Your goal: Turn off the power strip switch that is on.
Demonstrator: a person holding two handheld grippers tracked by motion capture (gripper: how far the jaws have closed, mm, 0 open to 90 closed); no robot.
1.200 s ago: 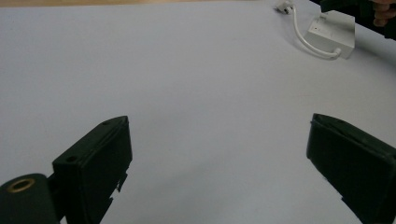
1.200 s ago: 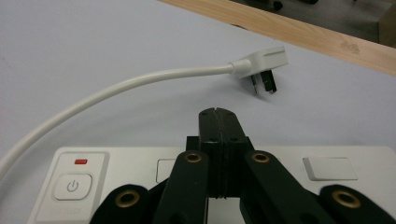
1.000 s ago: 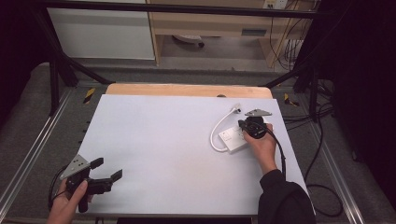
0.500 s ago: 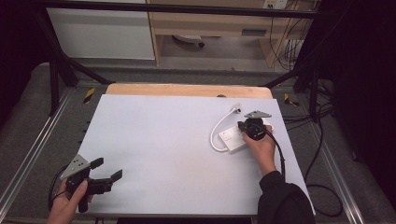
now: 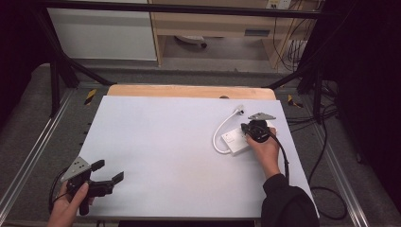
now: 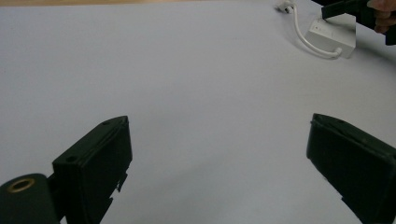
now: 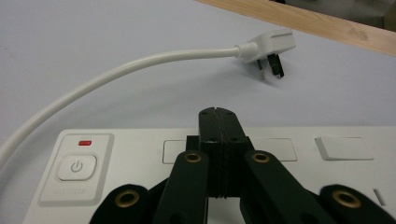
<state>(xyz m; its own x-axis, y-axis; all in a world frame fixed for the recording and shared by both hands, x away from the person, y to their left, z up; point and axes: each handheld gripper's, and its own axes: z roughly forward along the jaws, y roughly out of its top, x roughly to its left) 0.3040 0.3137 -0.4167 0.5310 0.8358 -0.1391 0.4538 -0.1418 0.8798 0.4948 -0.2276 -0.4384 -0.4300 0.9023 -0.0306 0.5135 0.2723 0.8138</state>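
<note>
White power strip (image 5: pixel 235 140) lies flat, its cable (image 5: pixel 220 135) curving to the far plug (image 5: pixel 239 110).

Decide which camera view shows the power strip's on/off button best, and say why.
The right gripper view: the power strip lies close below the shut right tongs, its power button and red light plain. In the high view the strip is small, its button unreadable. In the left gripper view it sits far off.

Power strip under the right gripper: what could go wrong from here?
1. The right gripper, jaws shut, sits over the power strip between covered sockets; a push may slide the strip instead.
2. The left gripper is open and far off, so nothing steadies it.
3. The plug could drag behind it.
</note>
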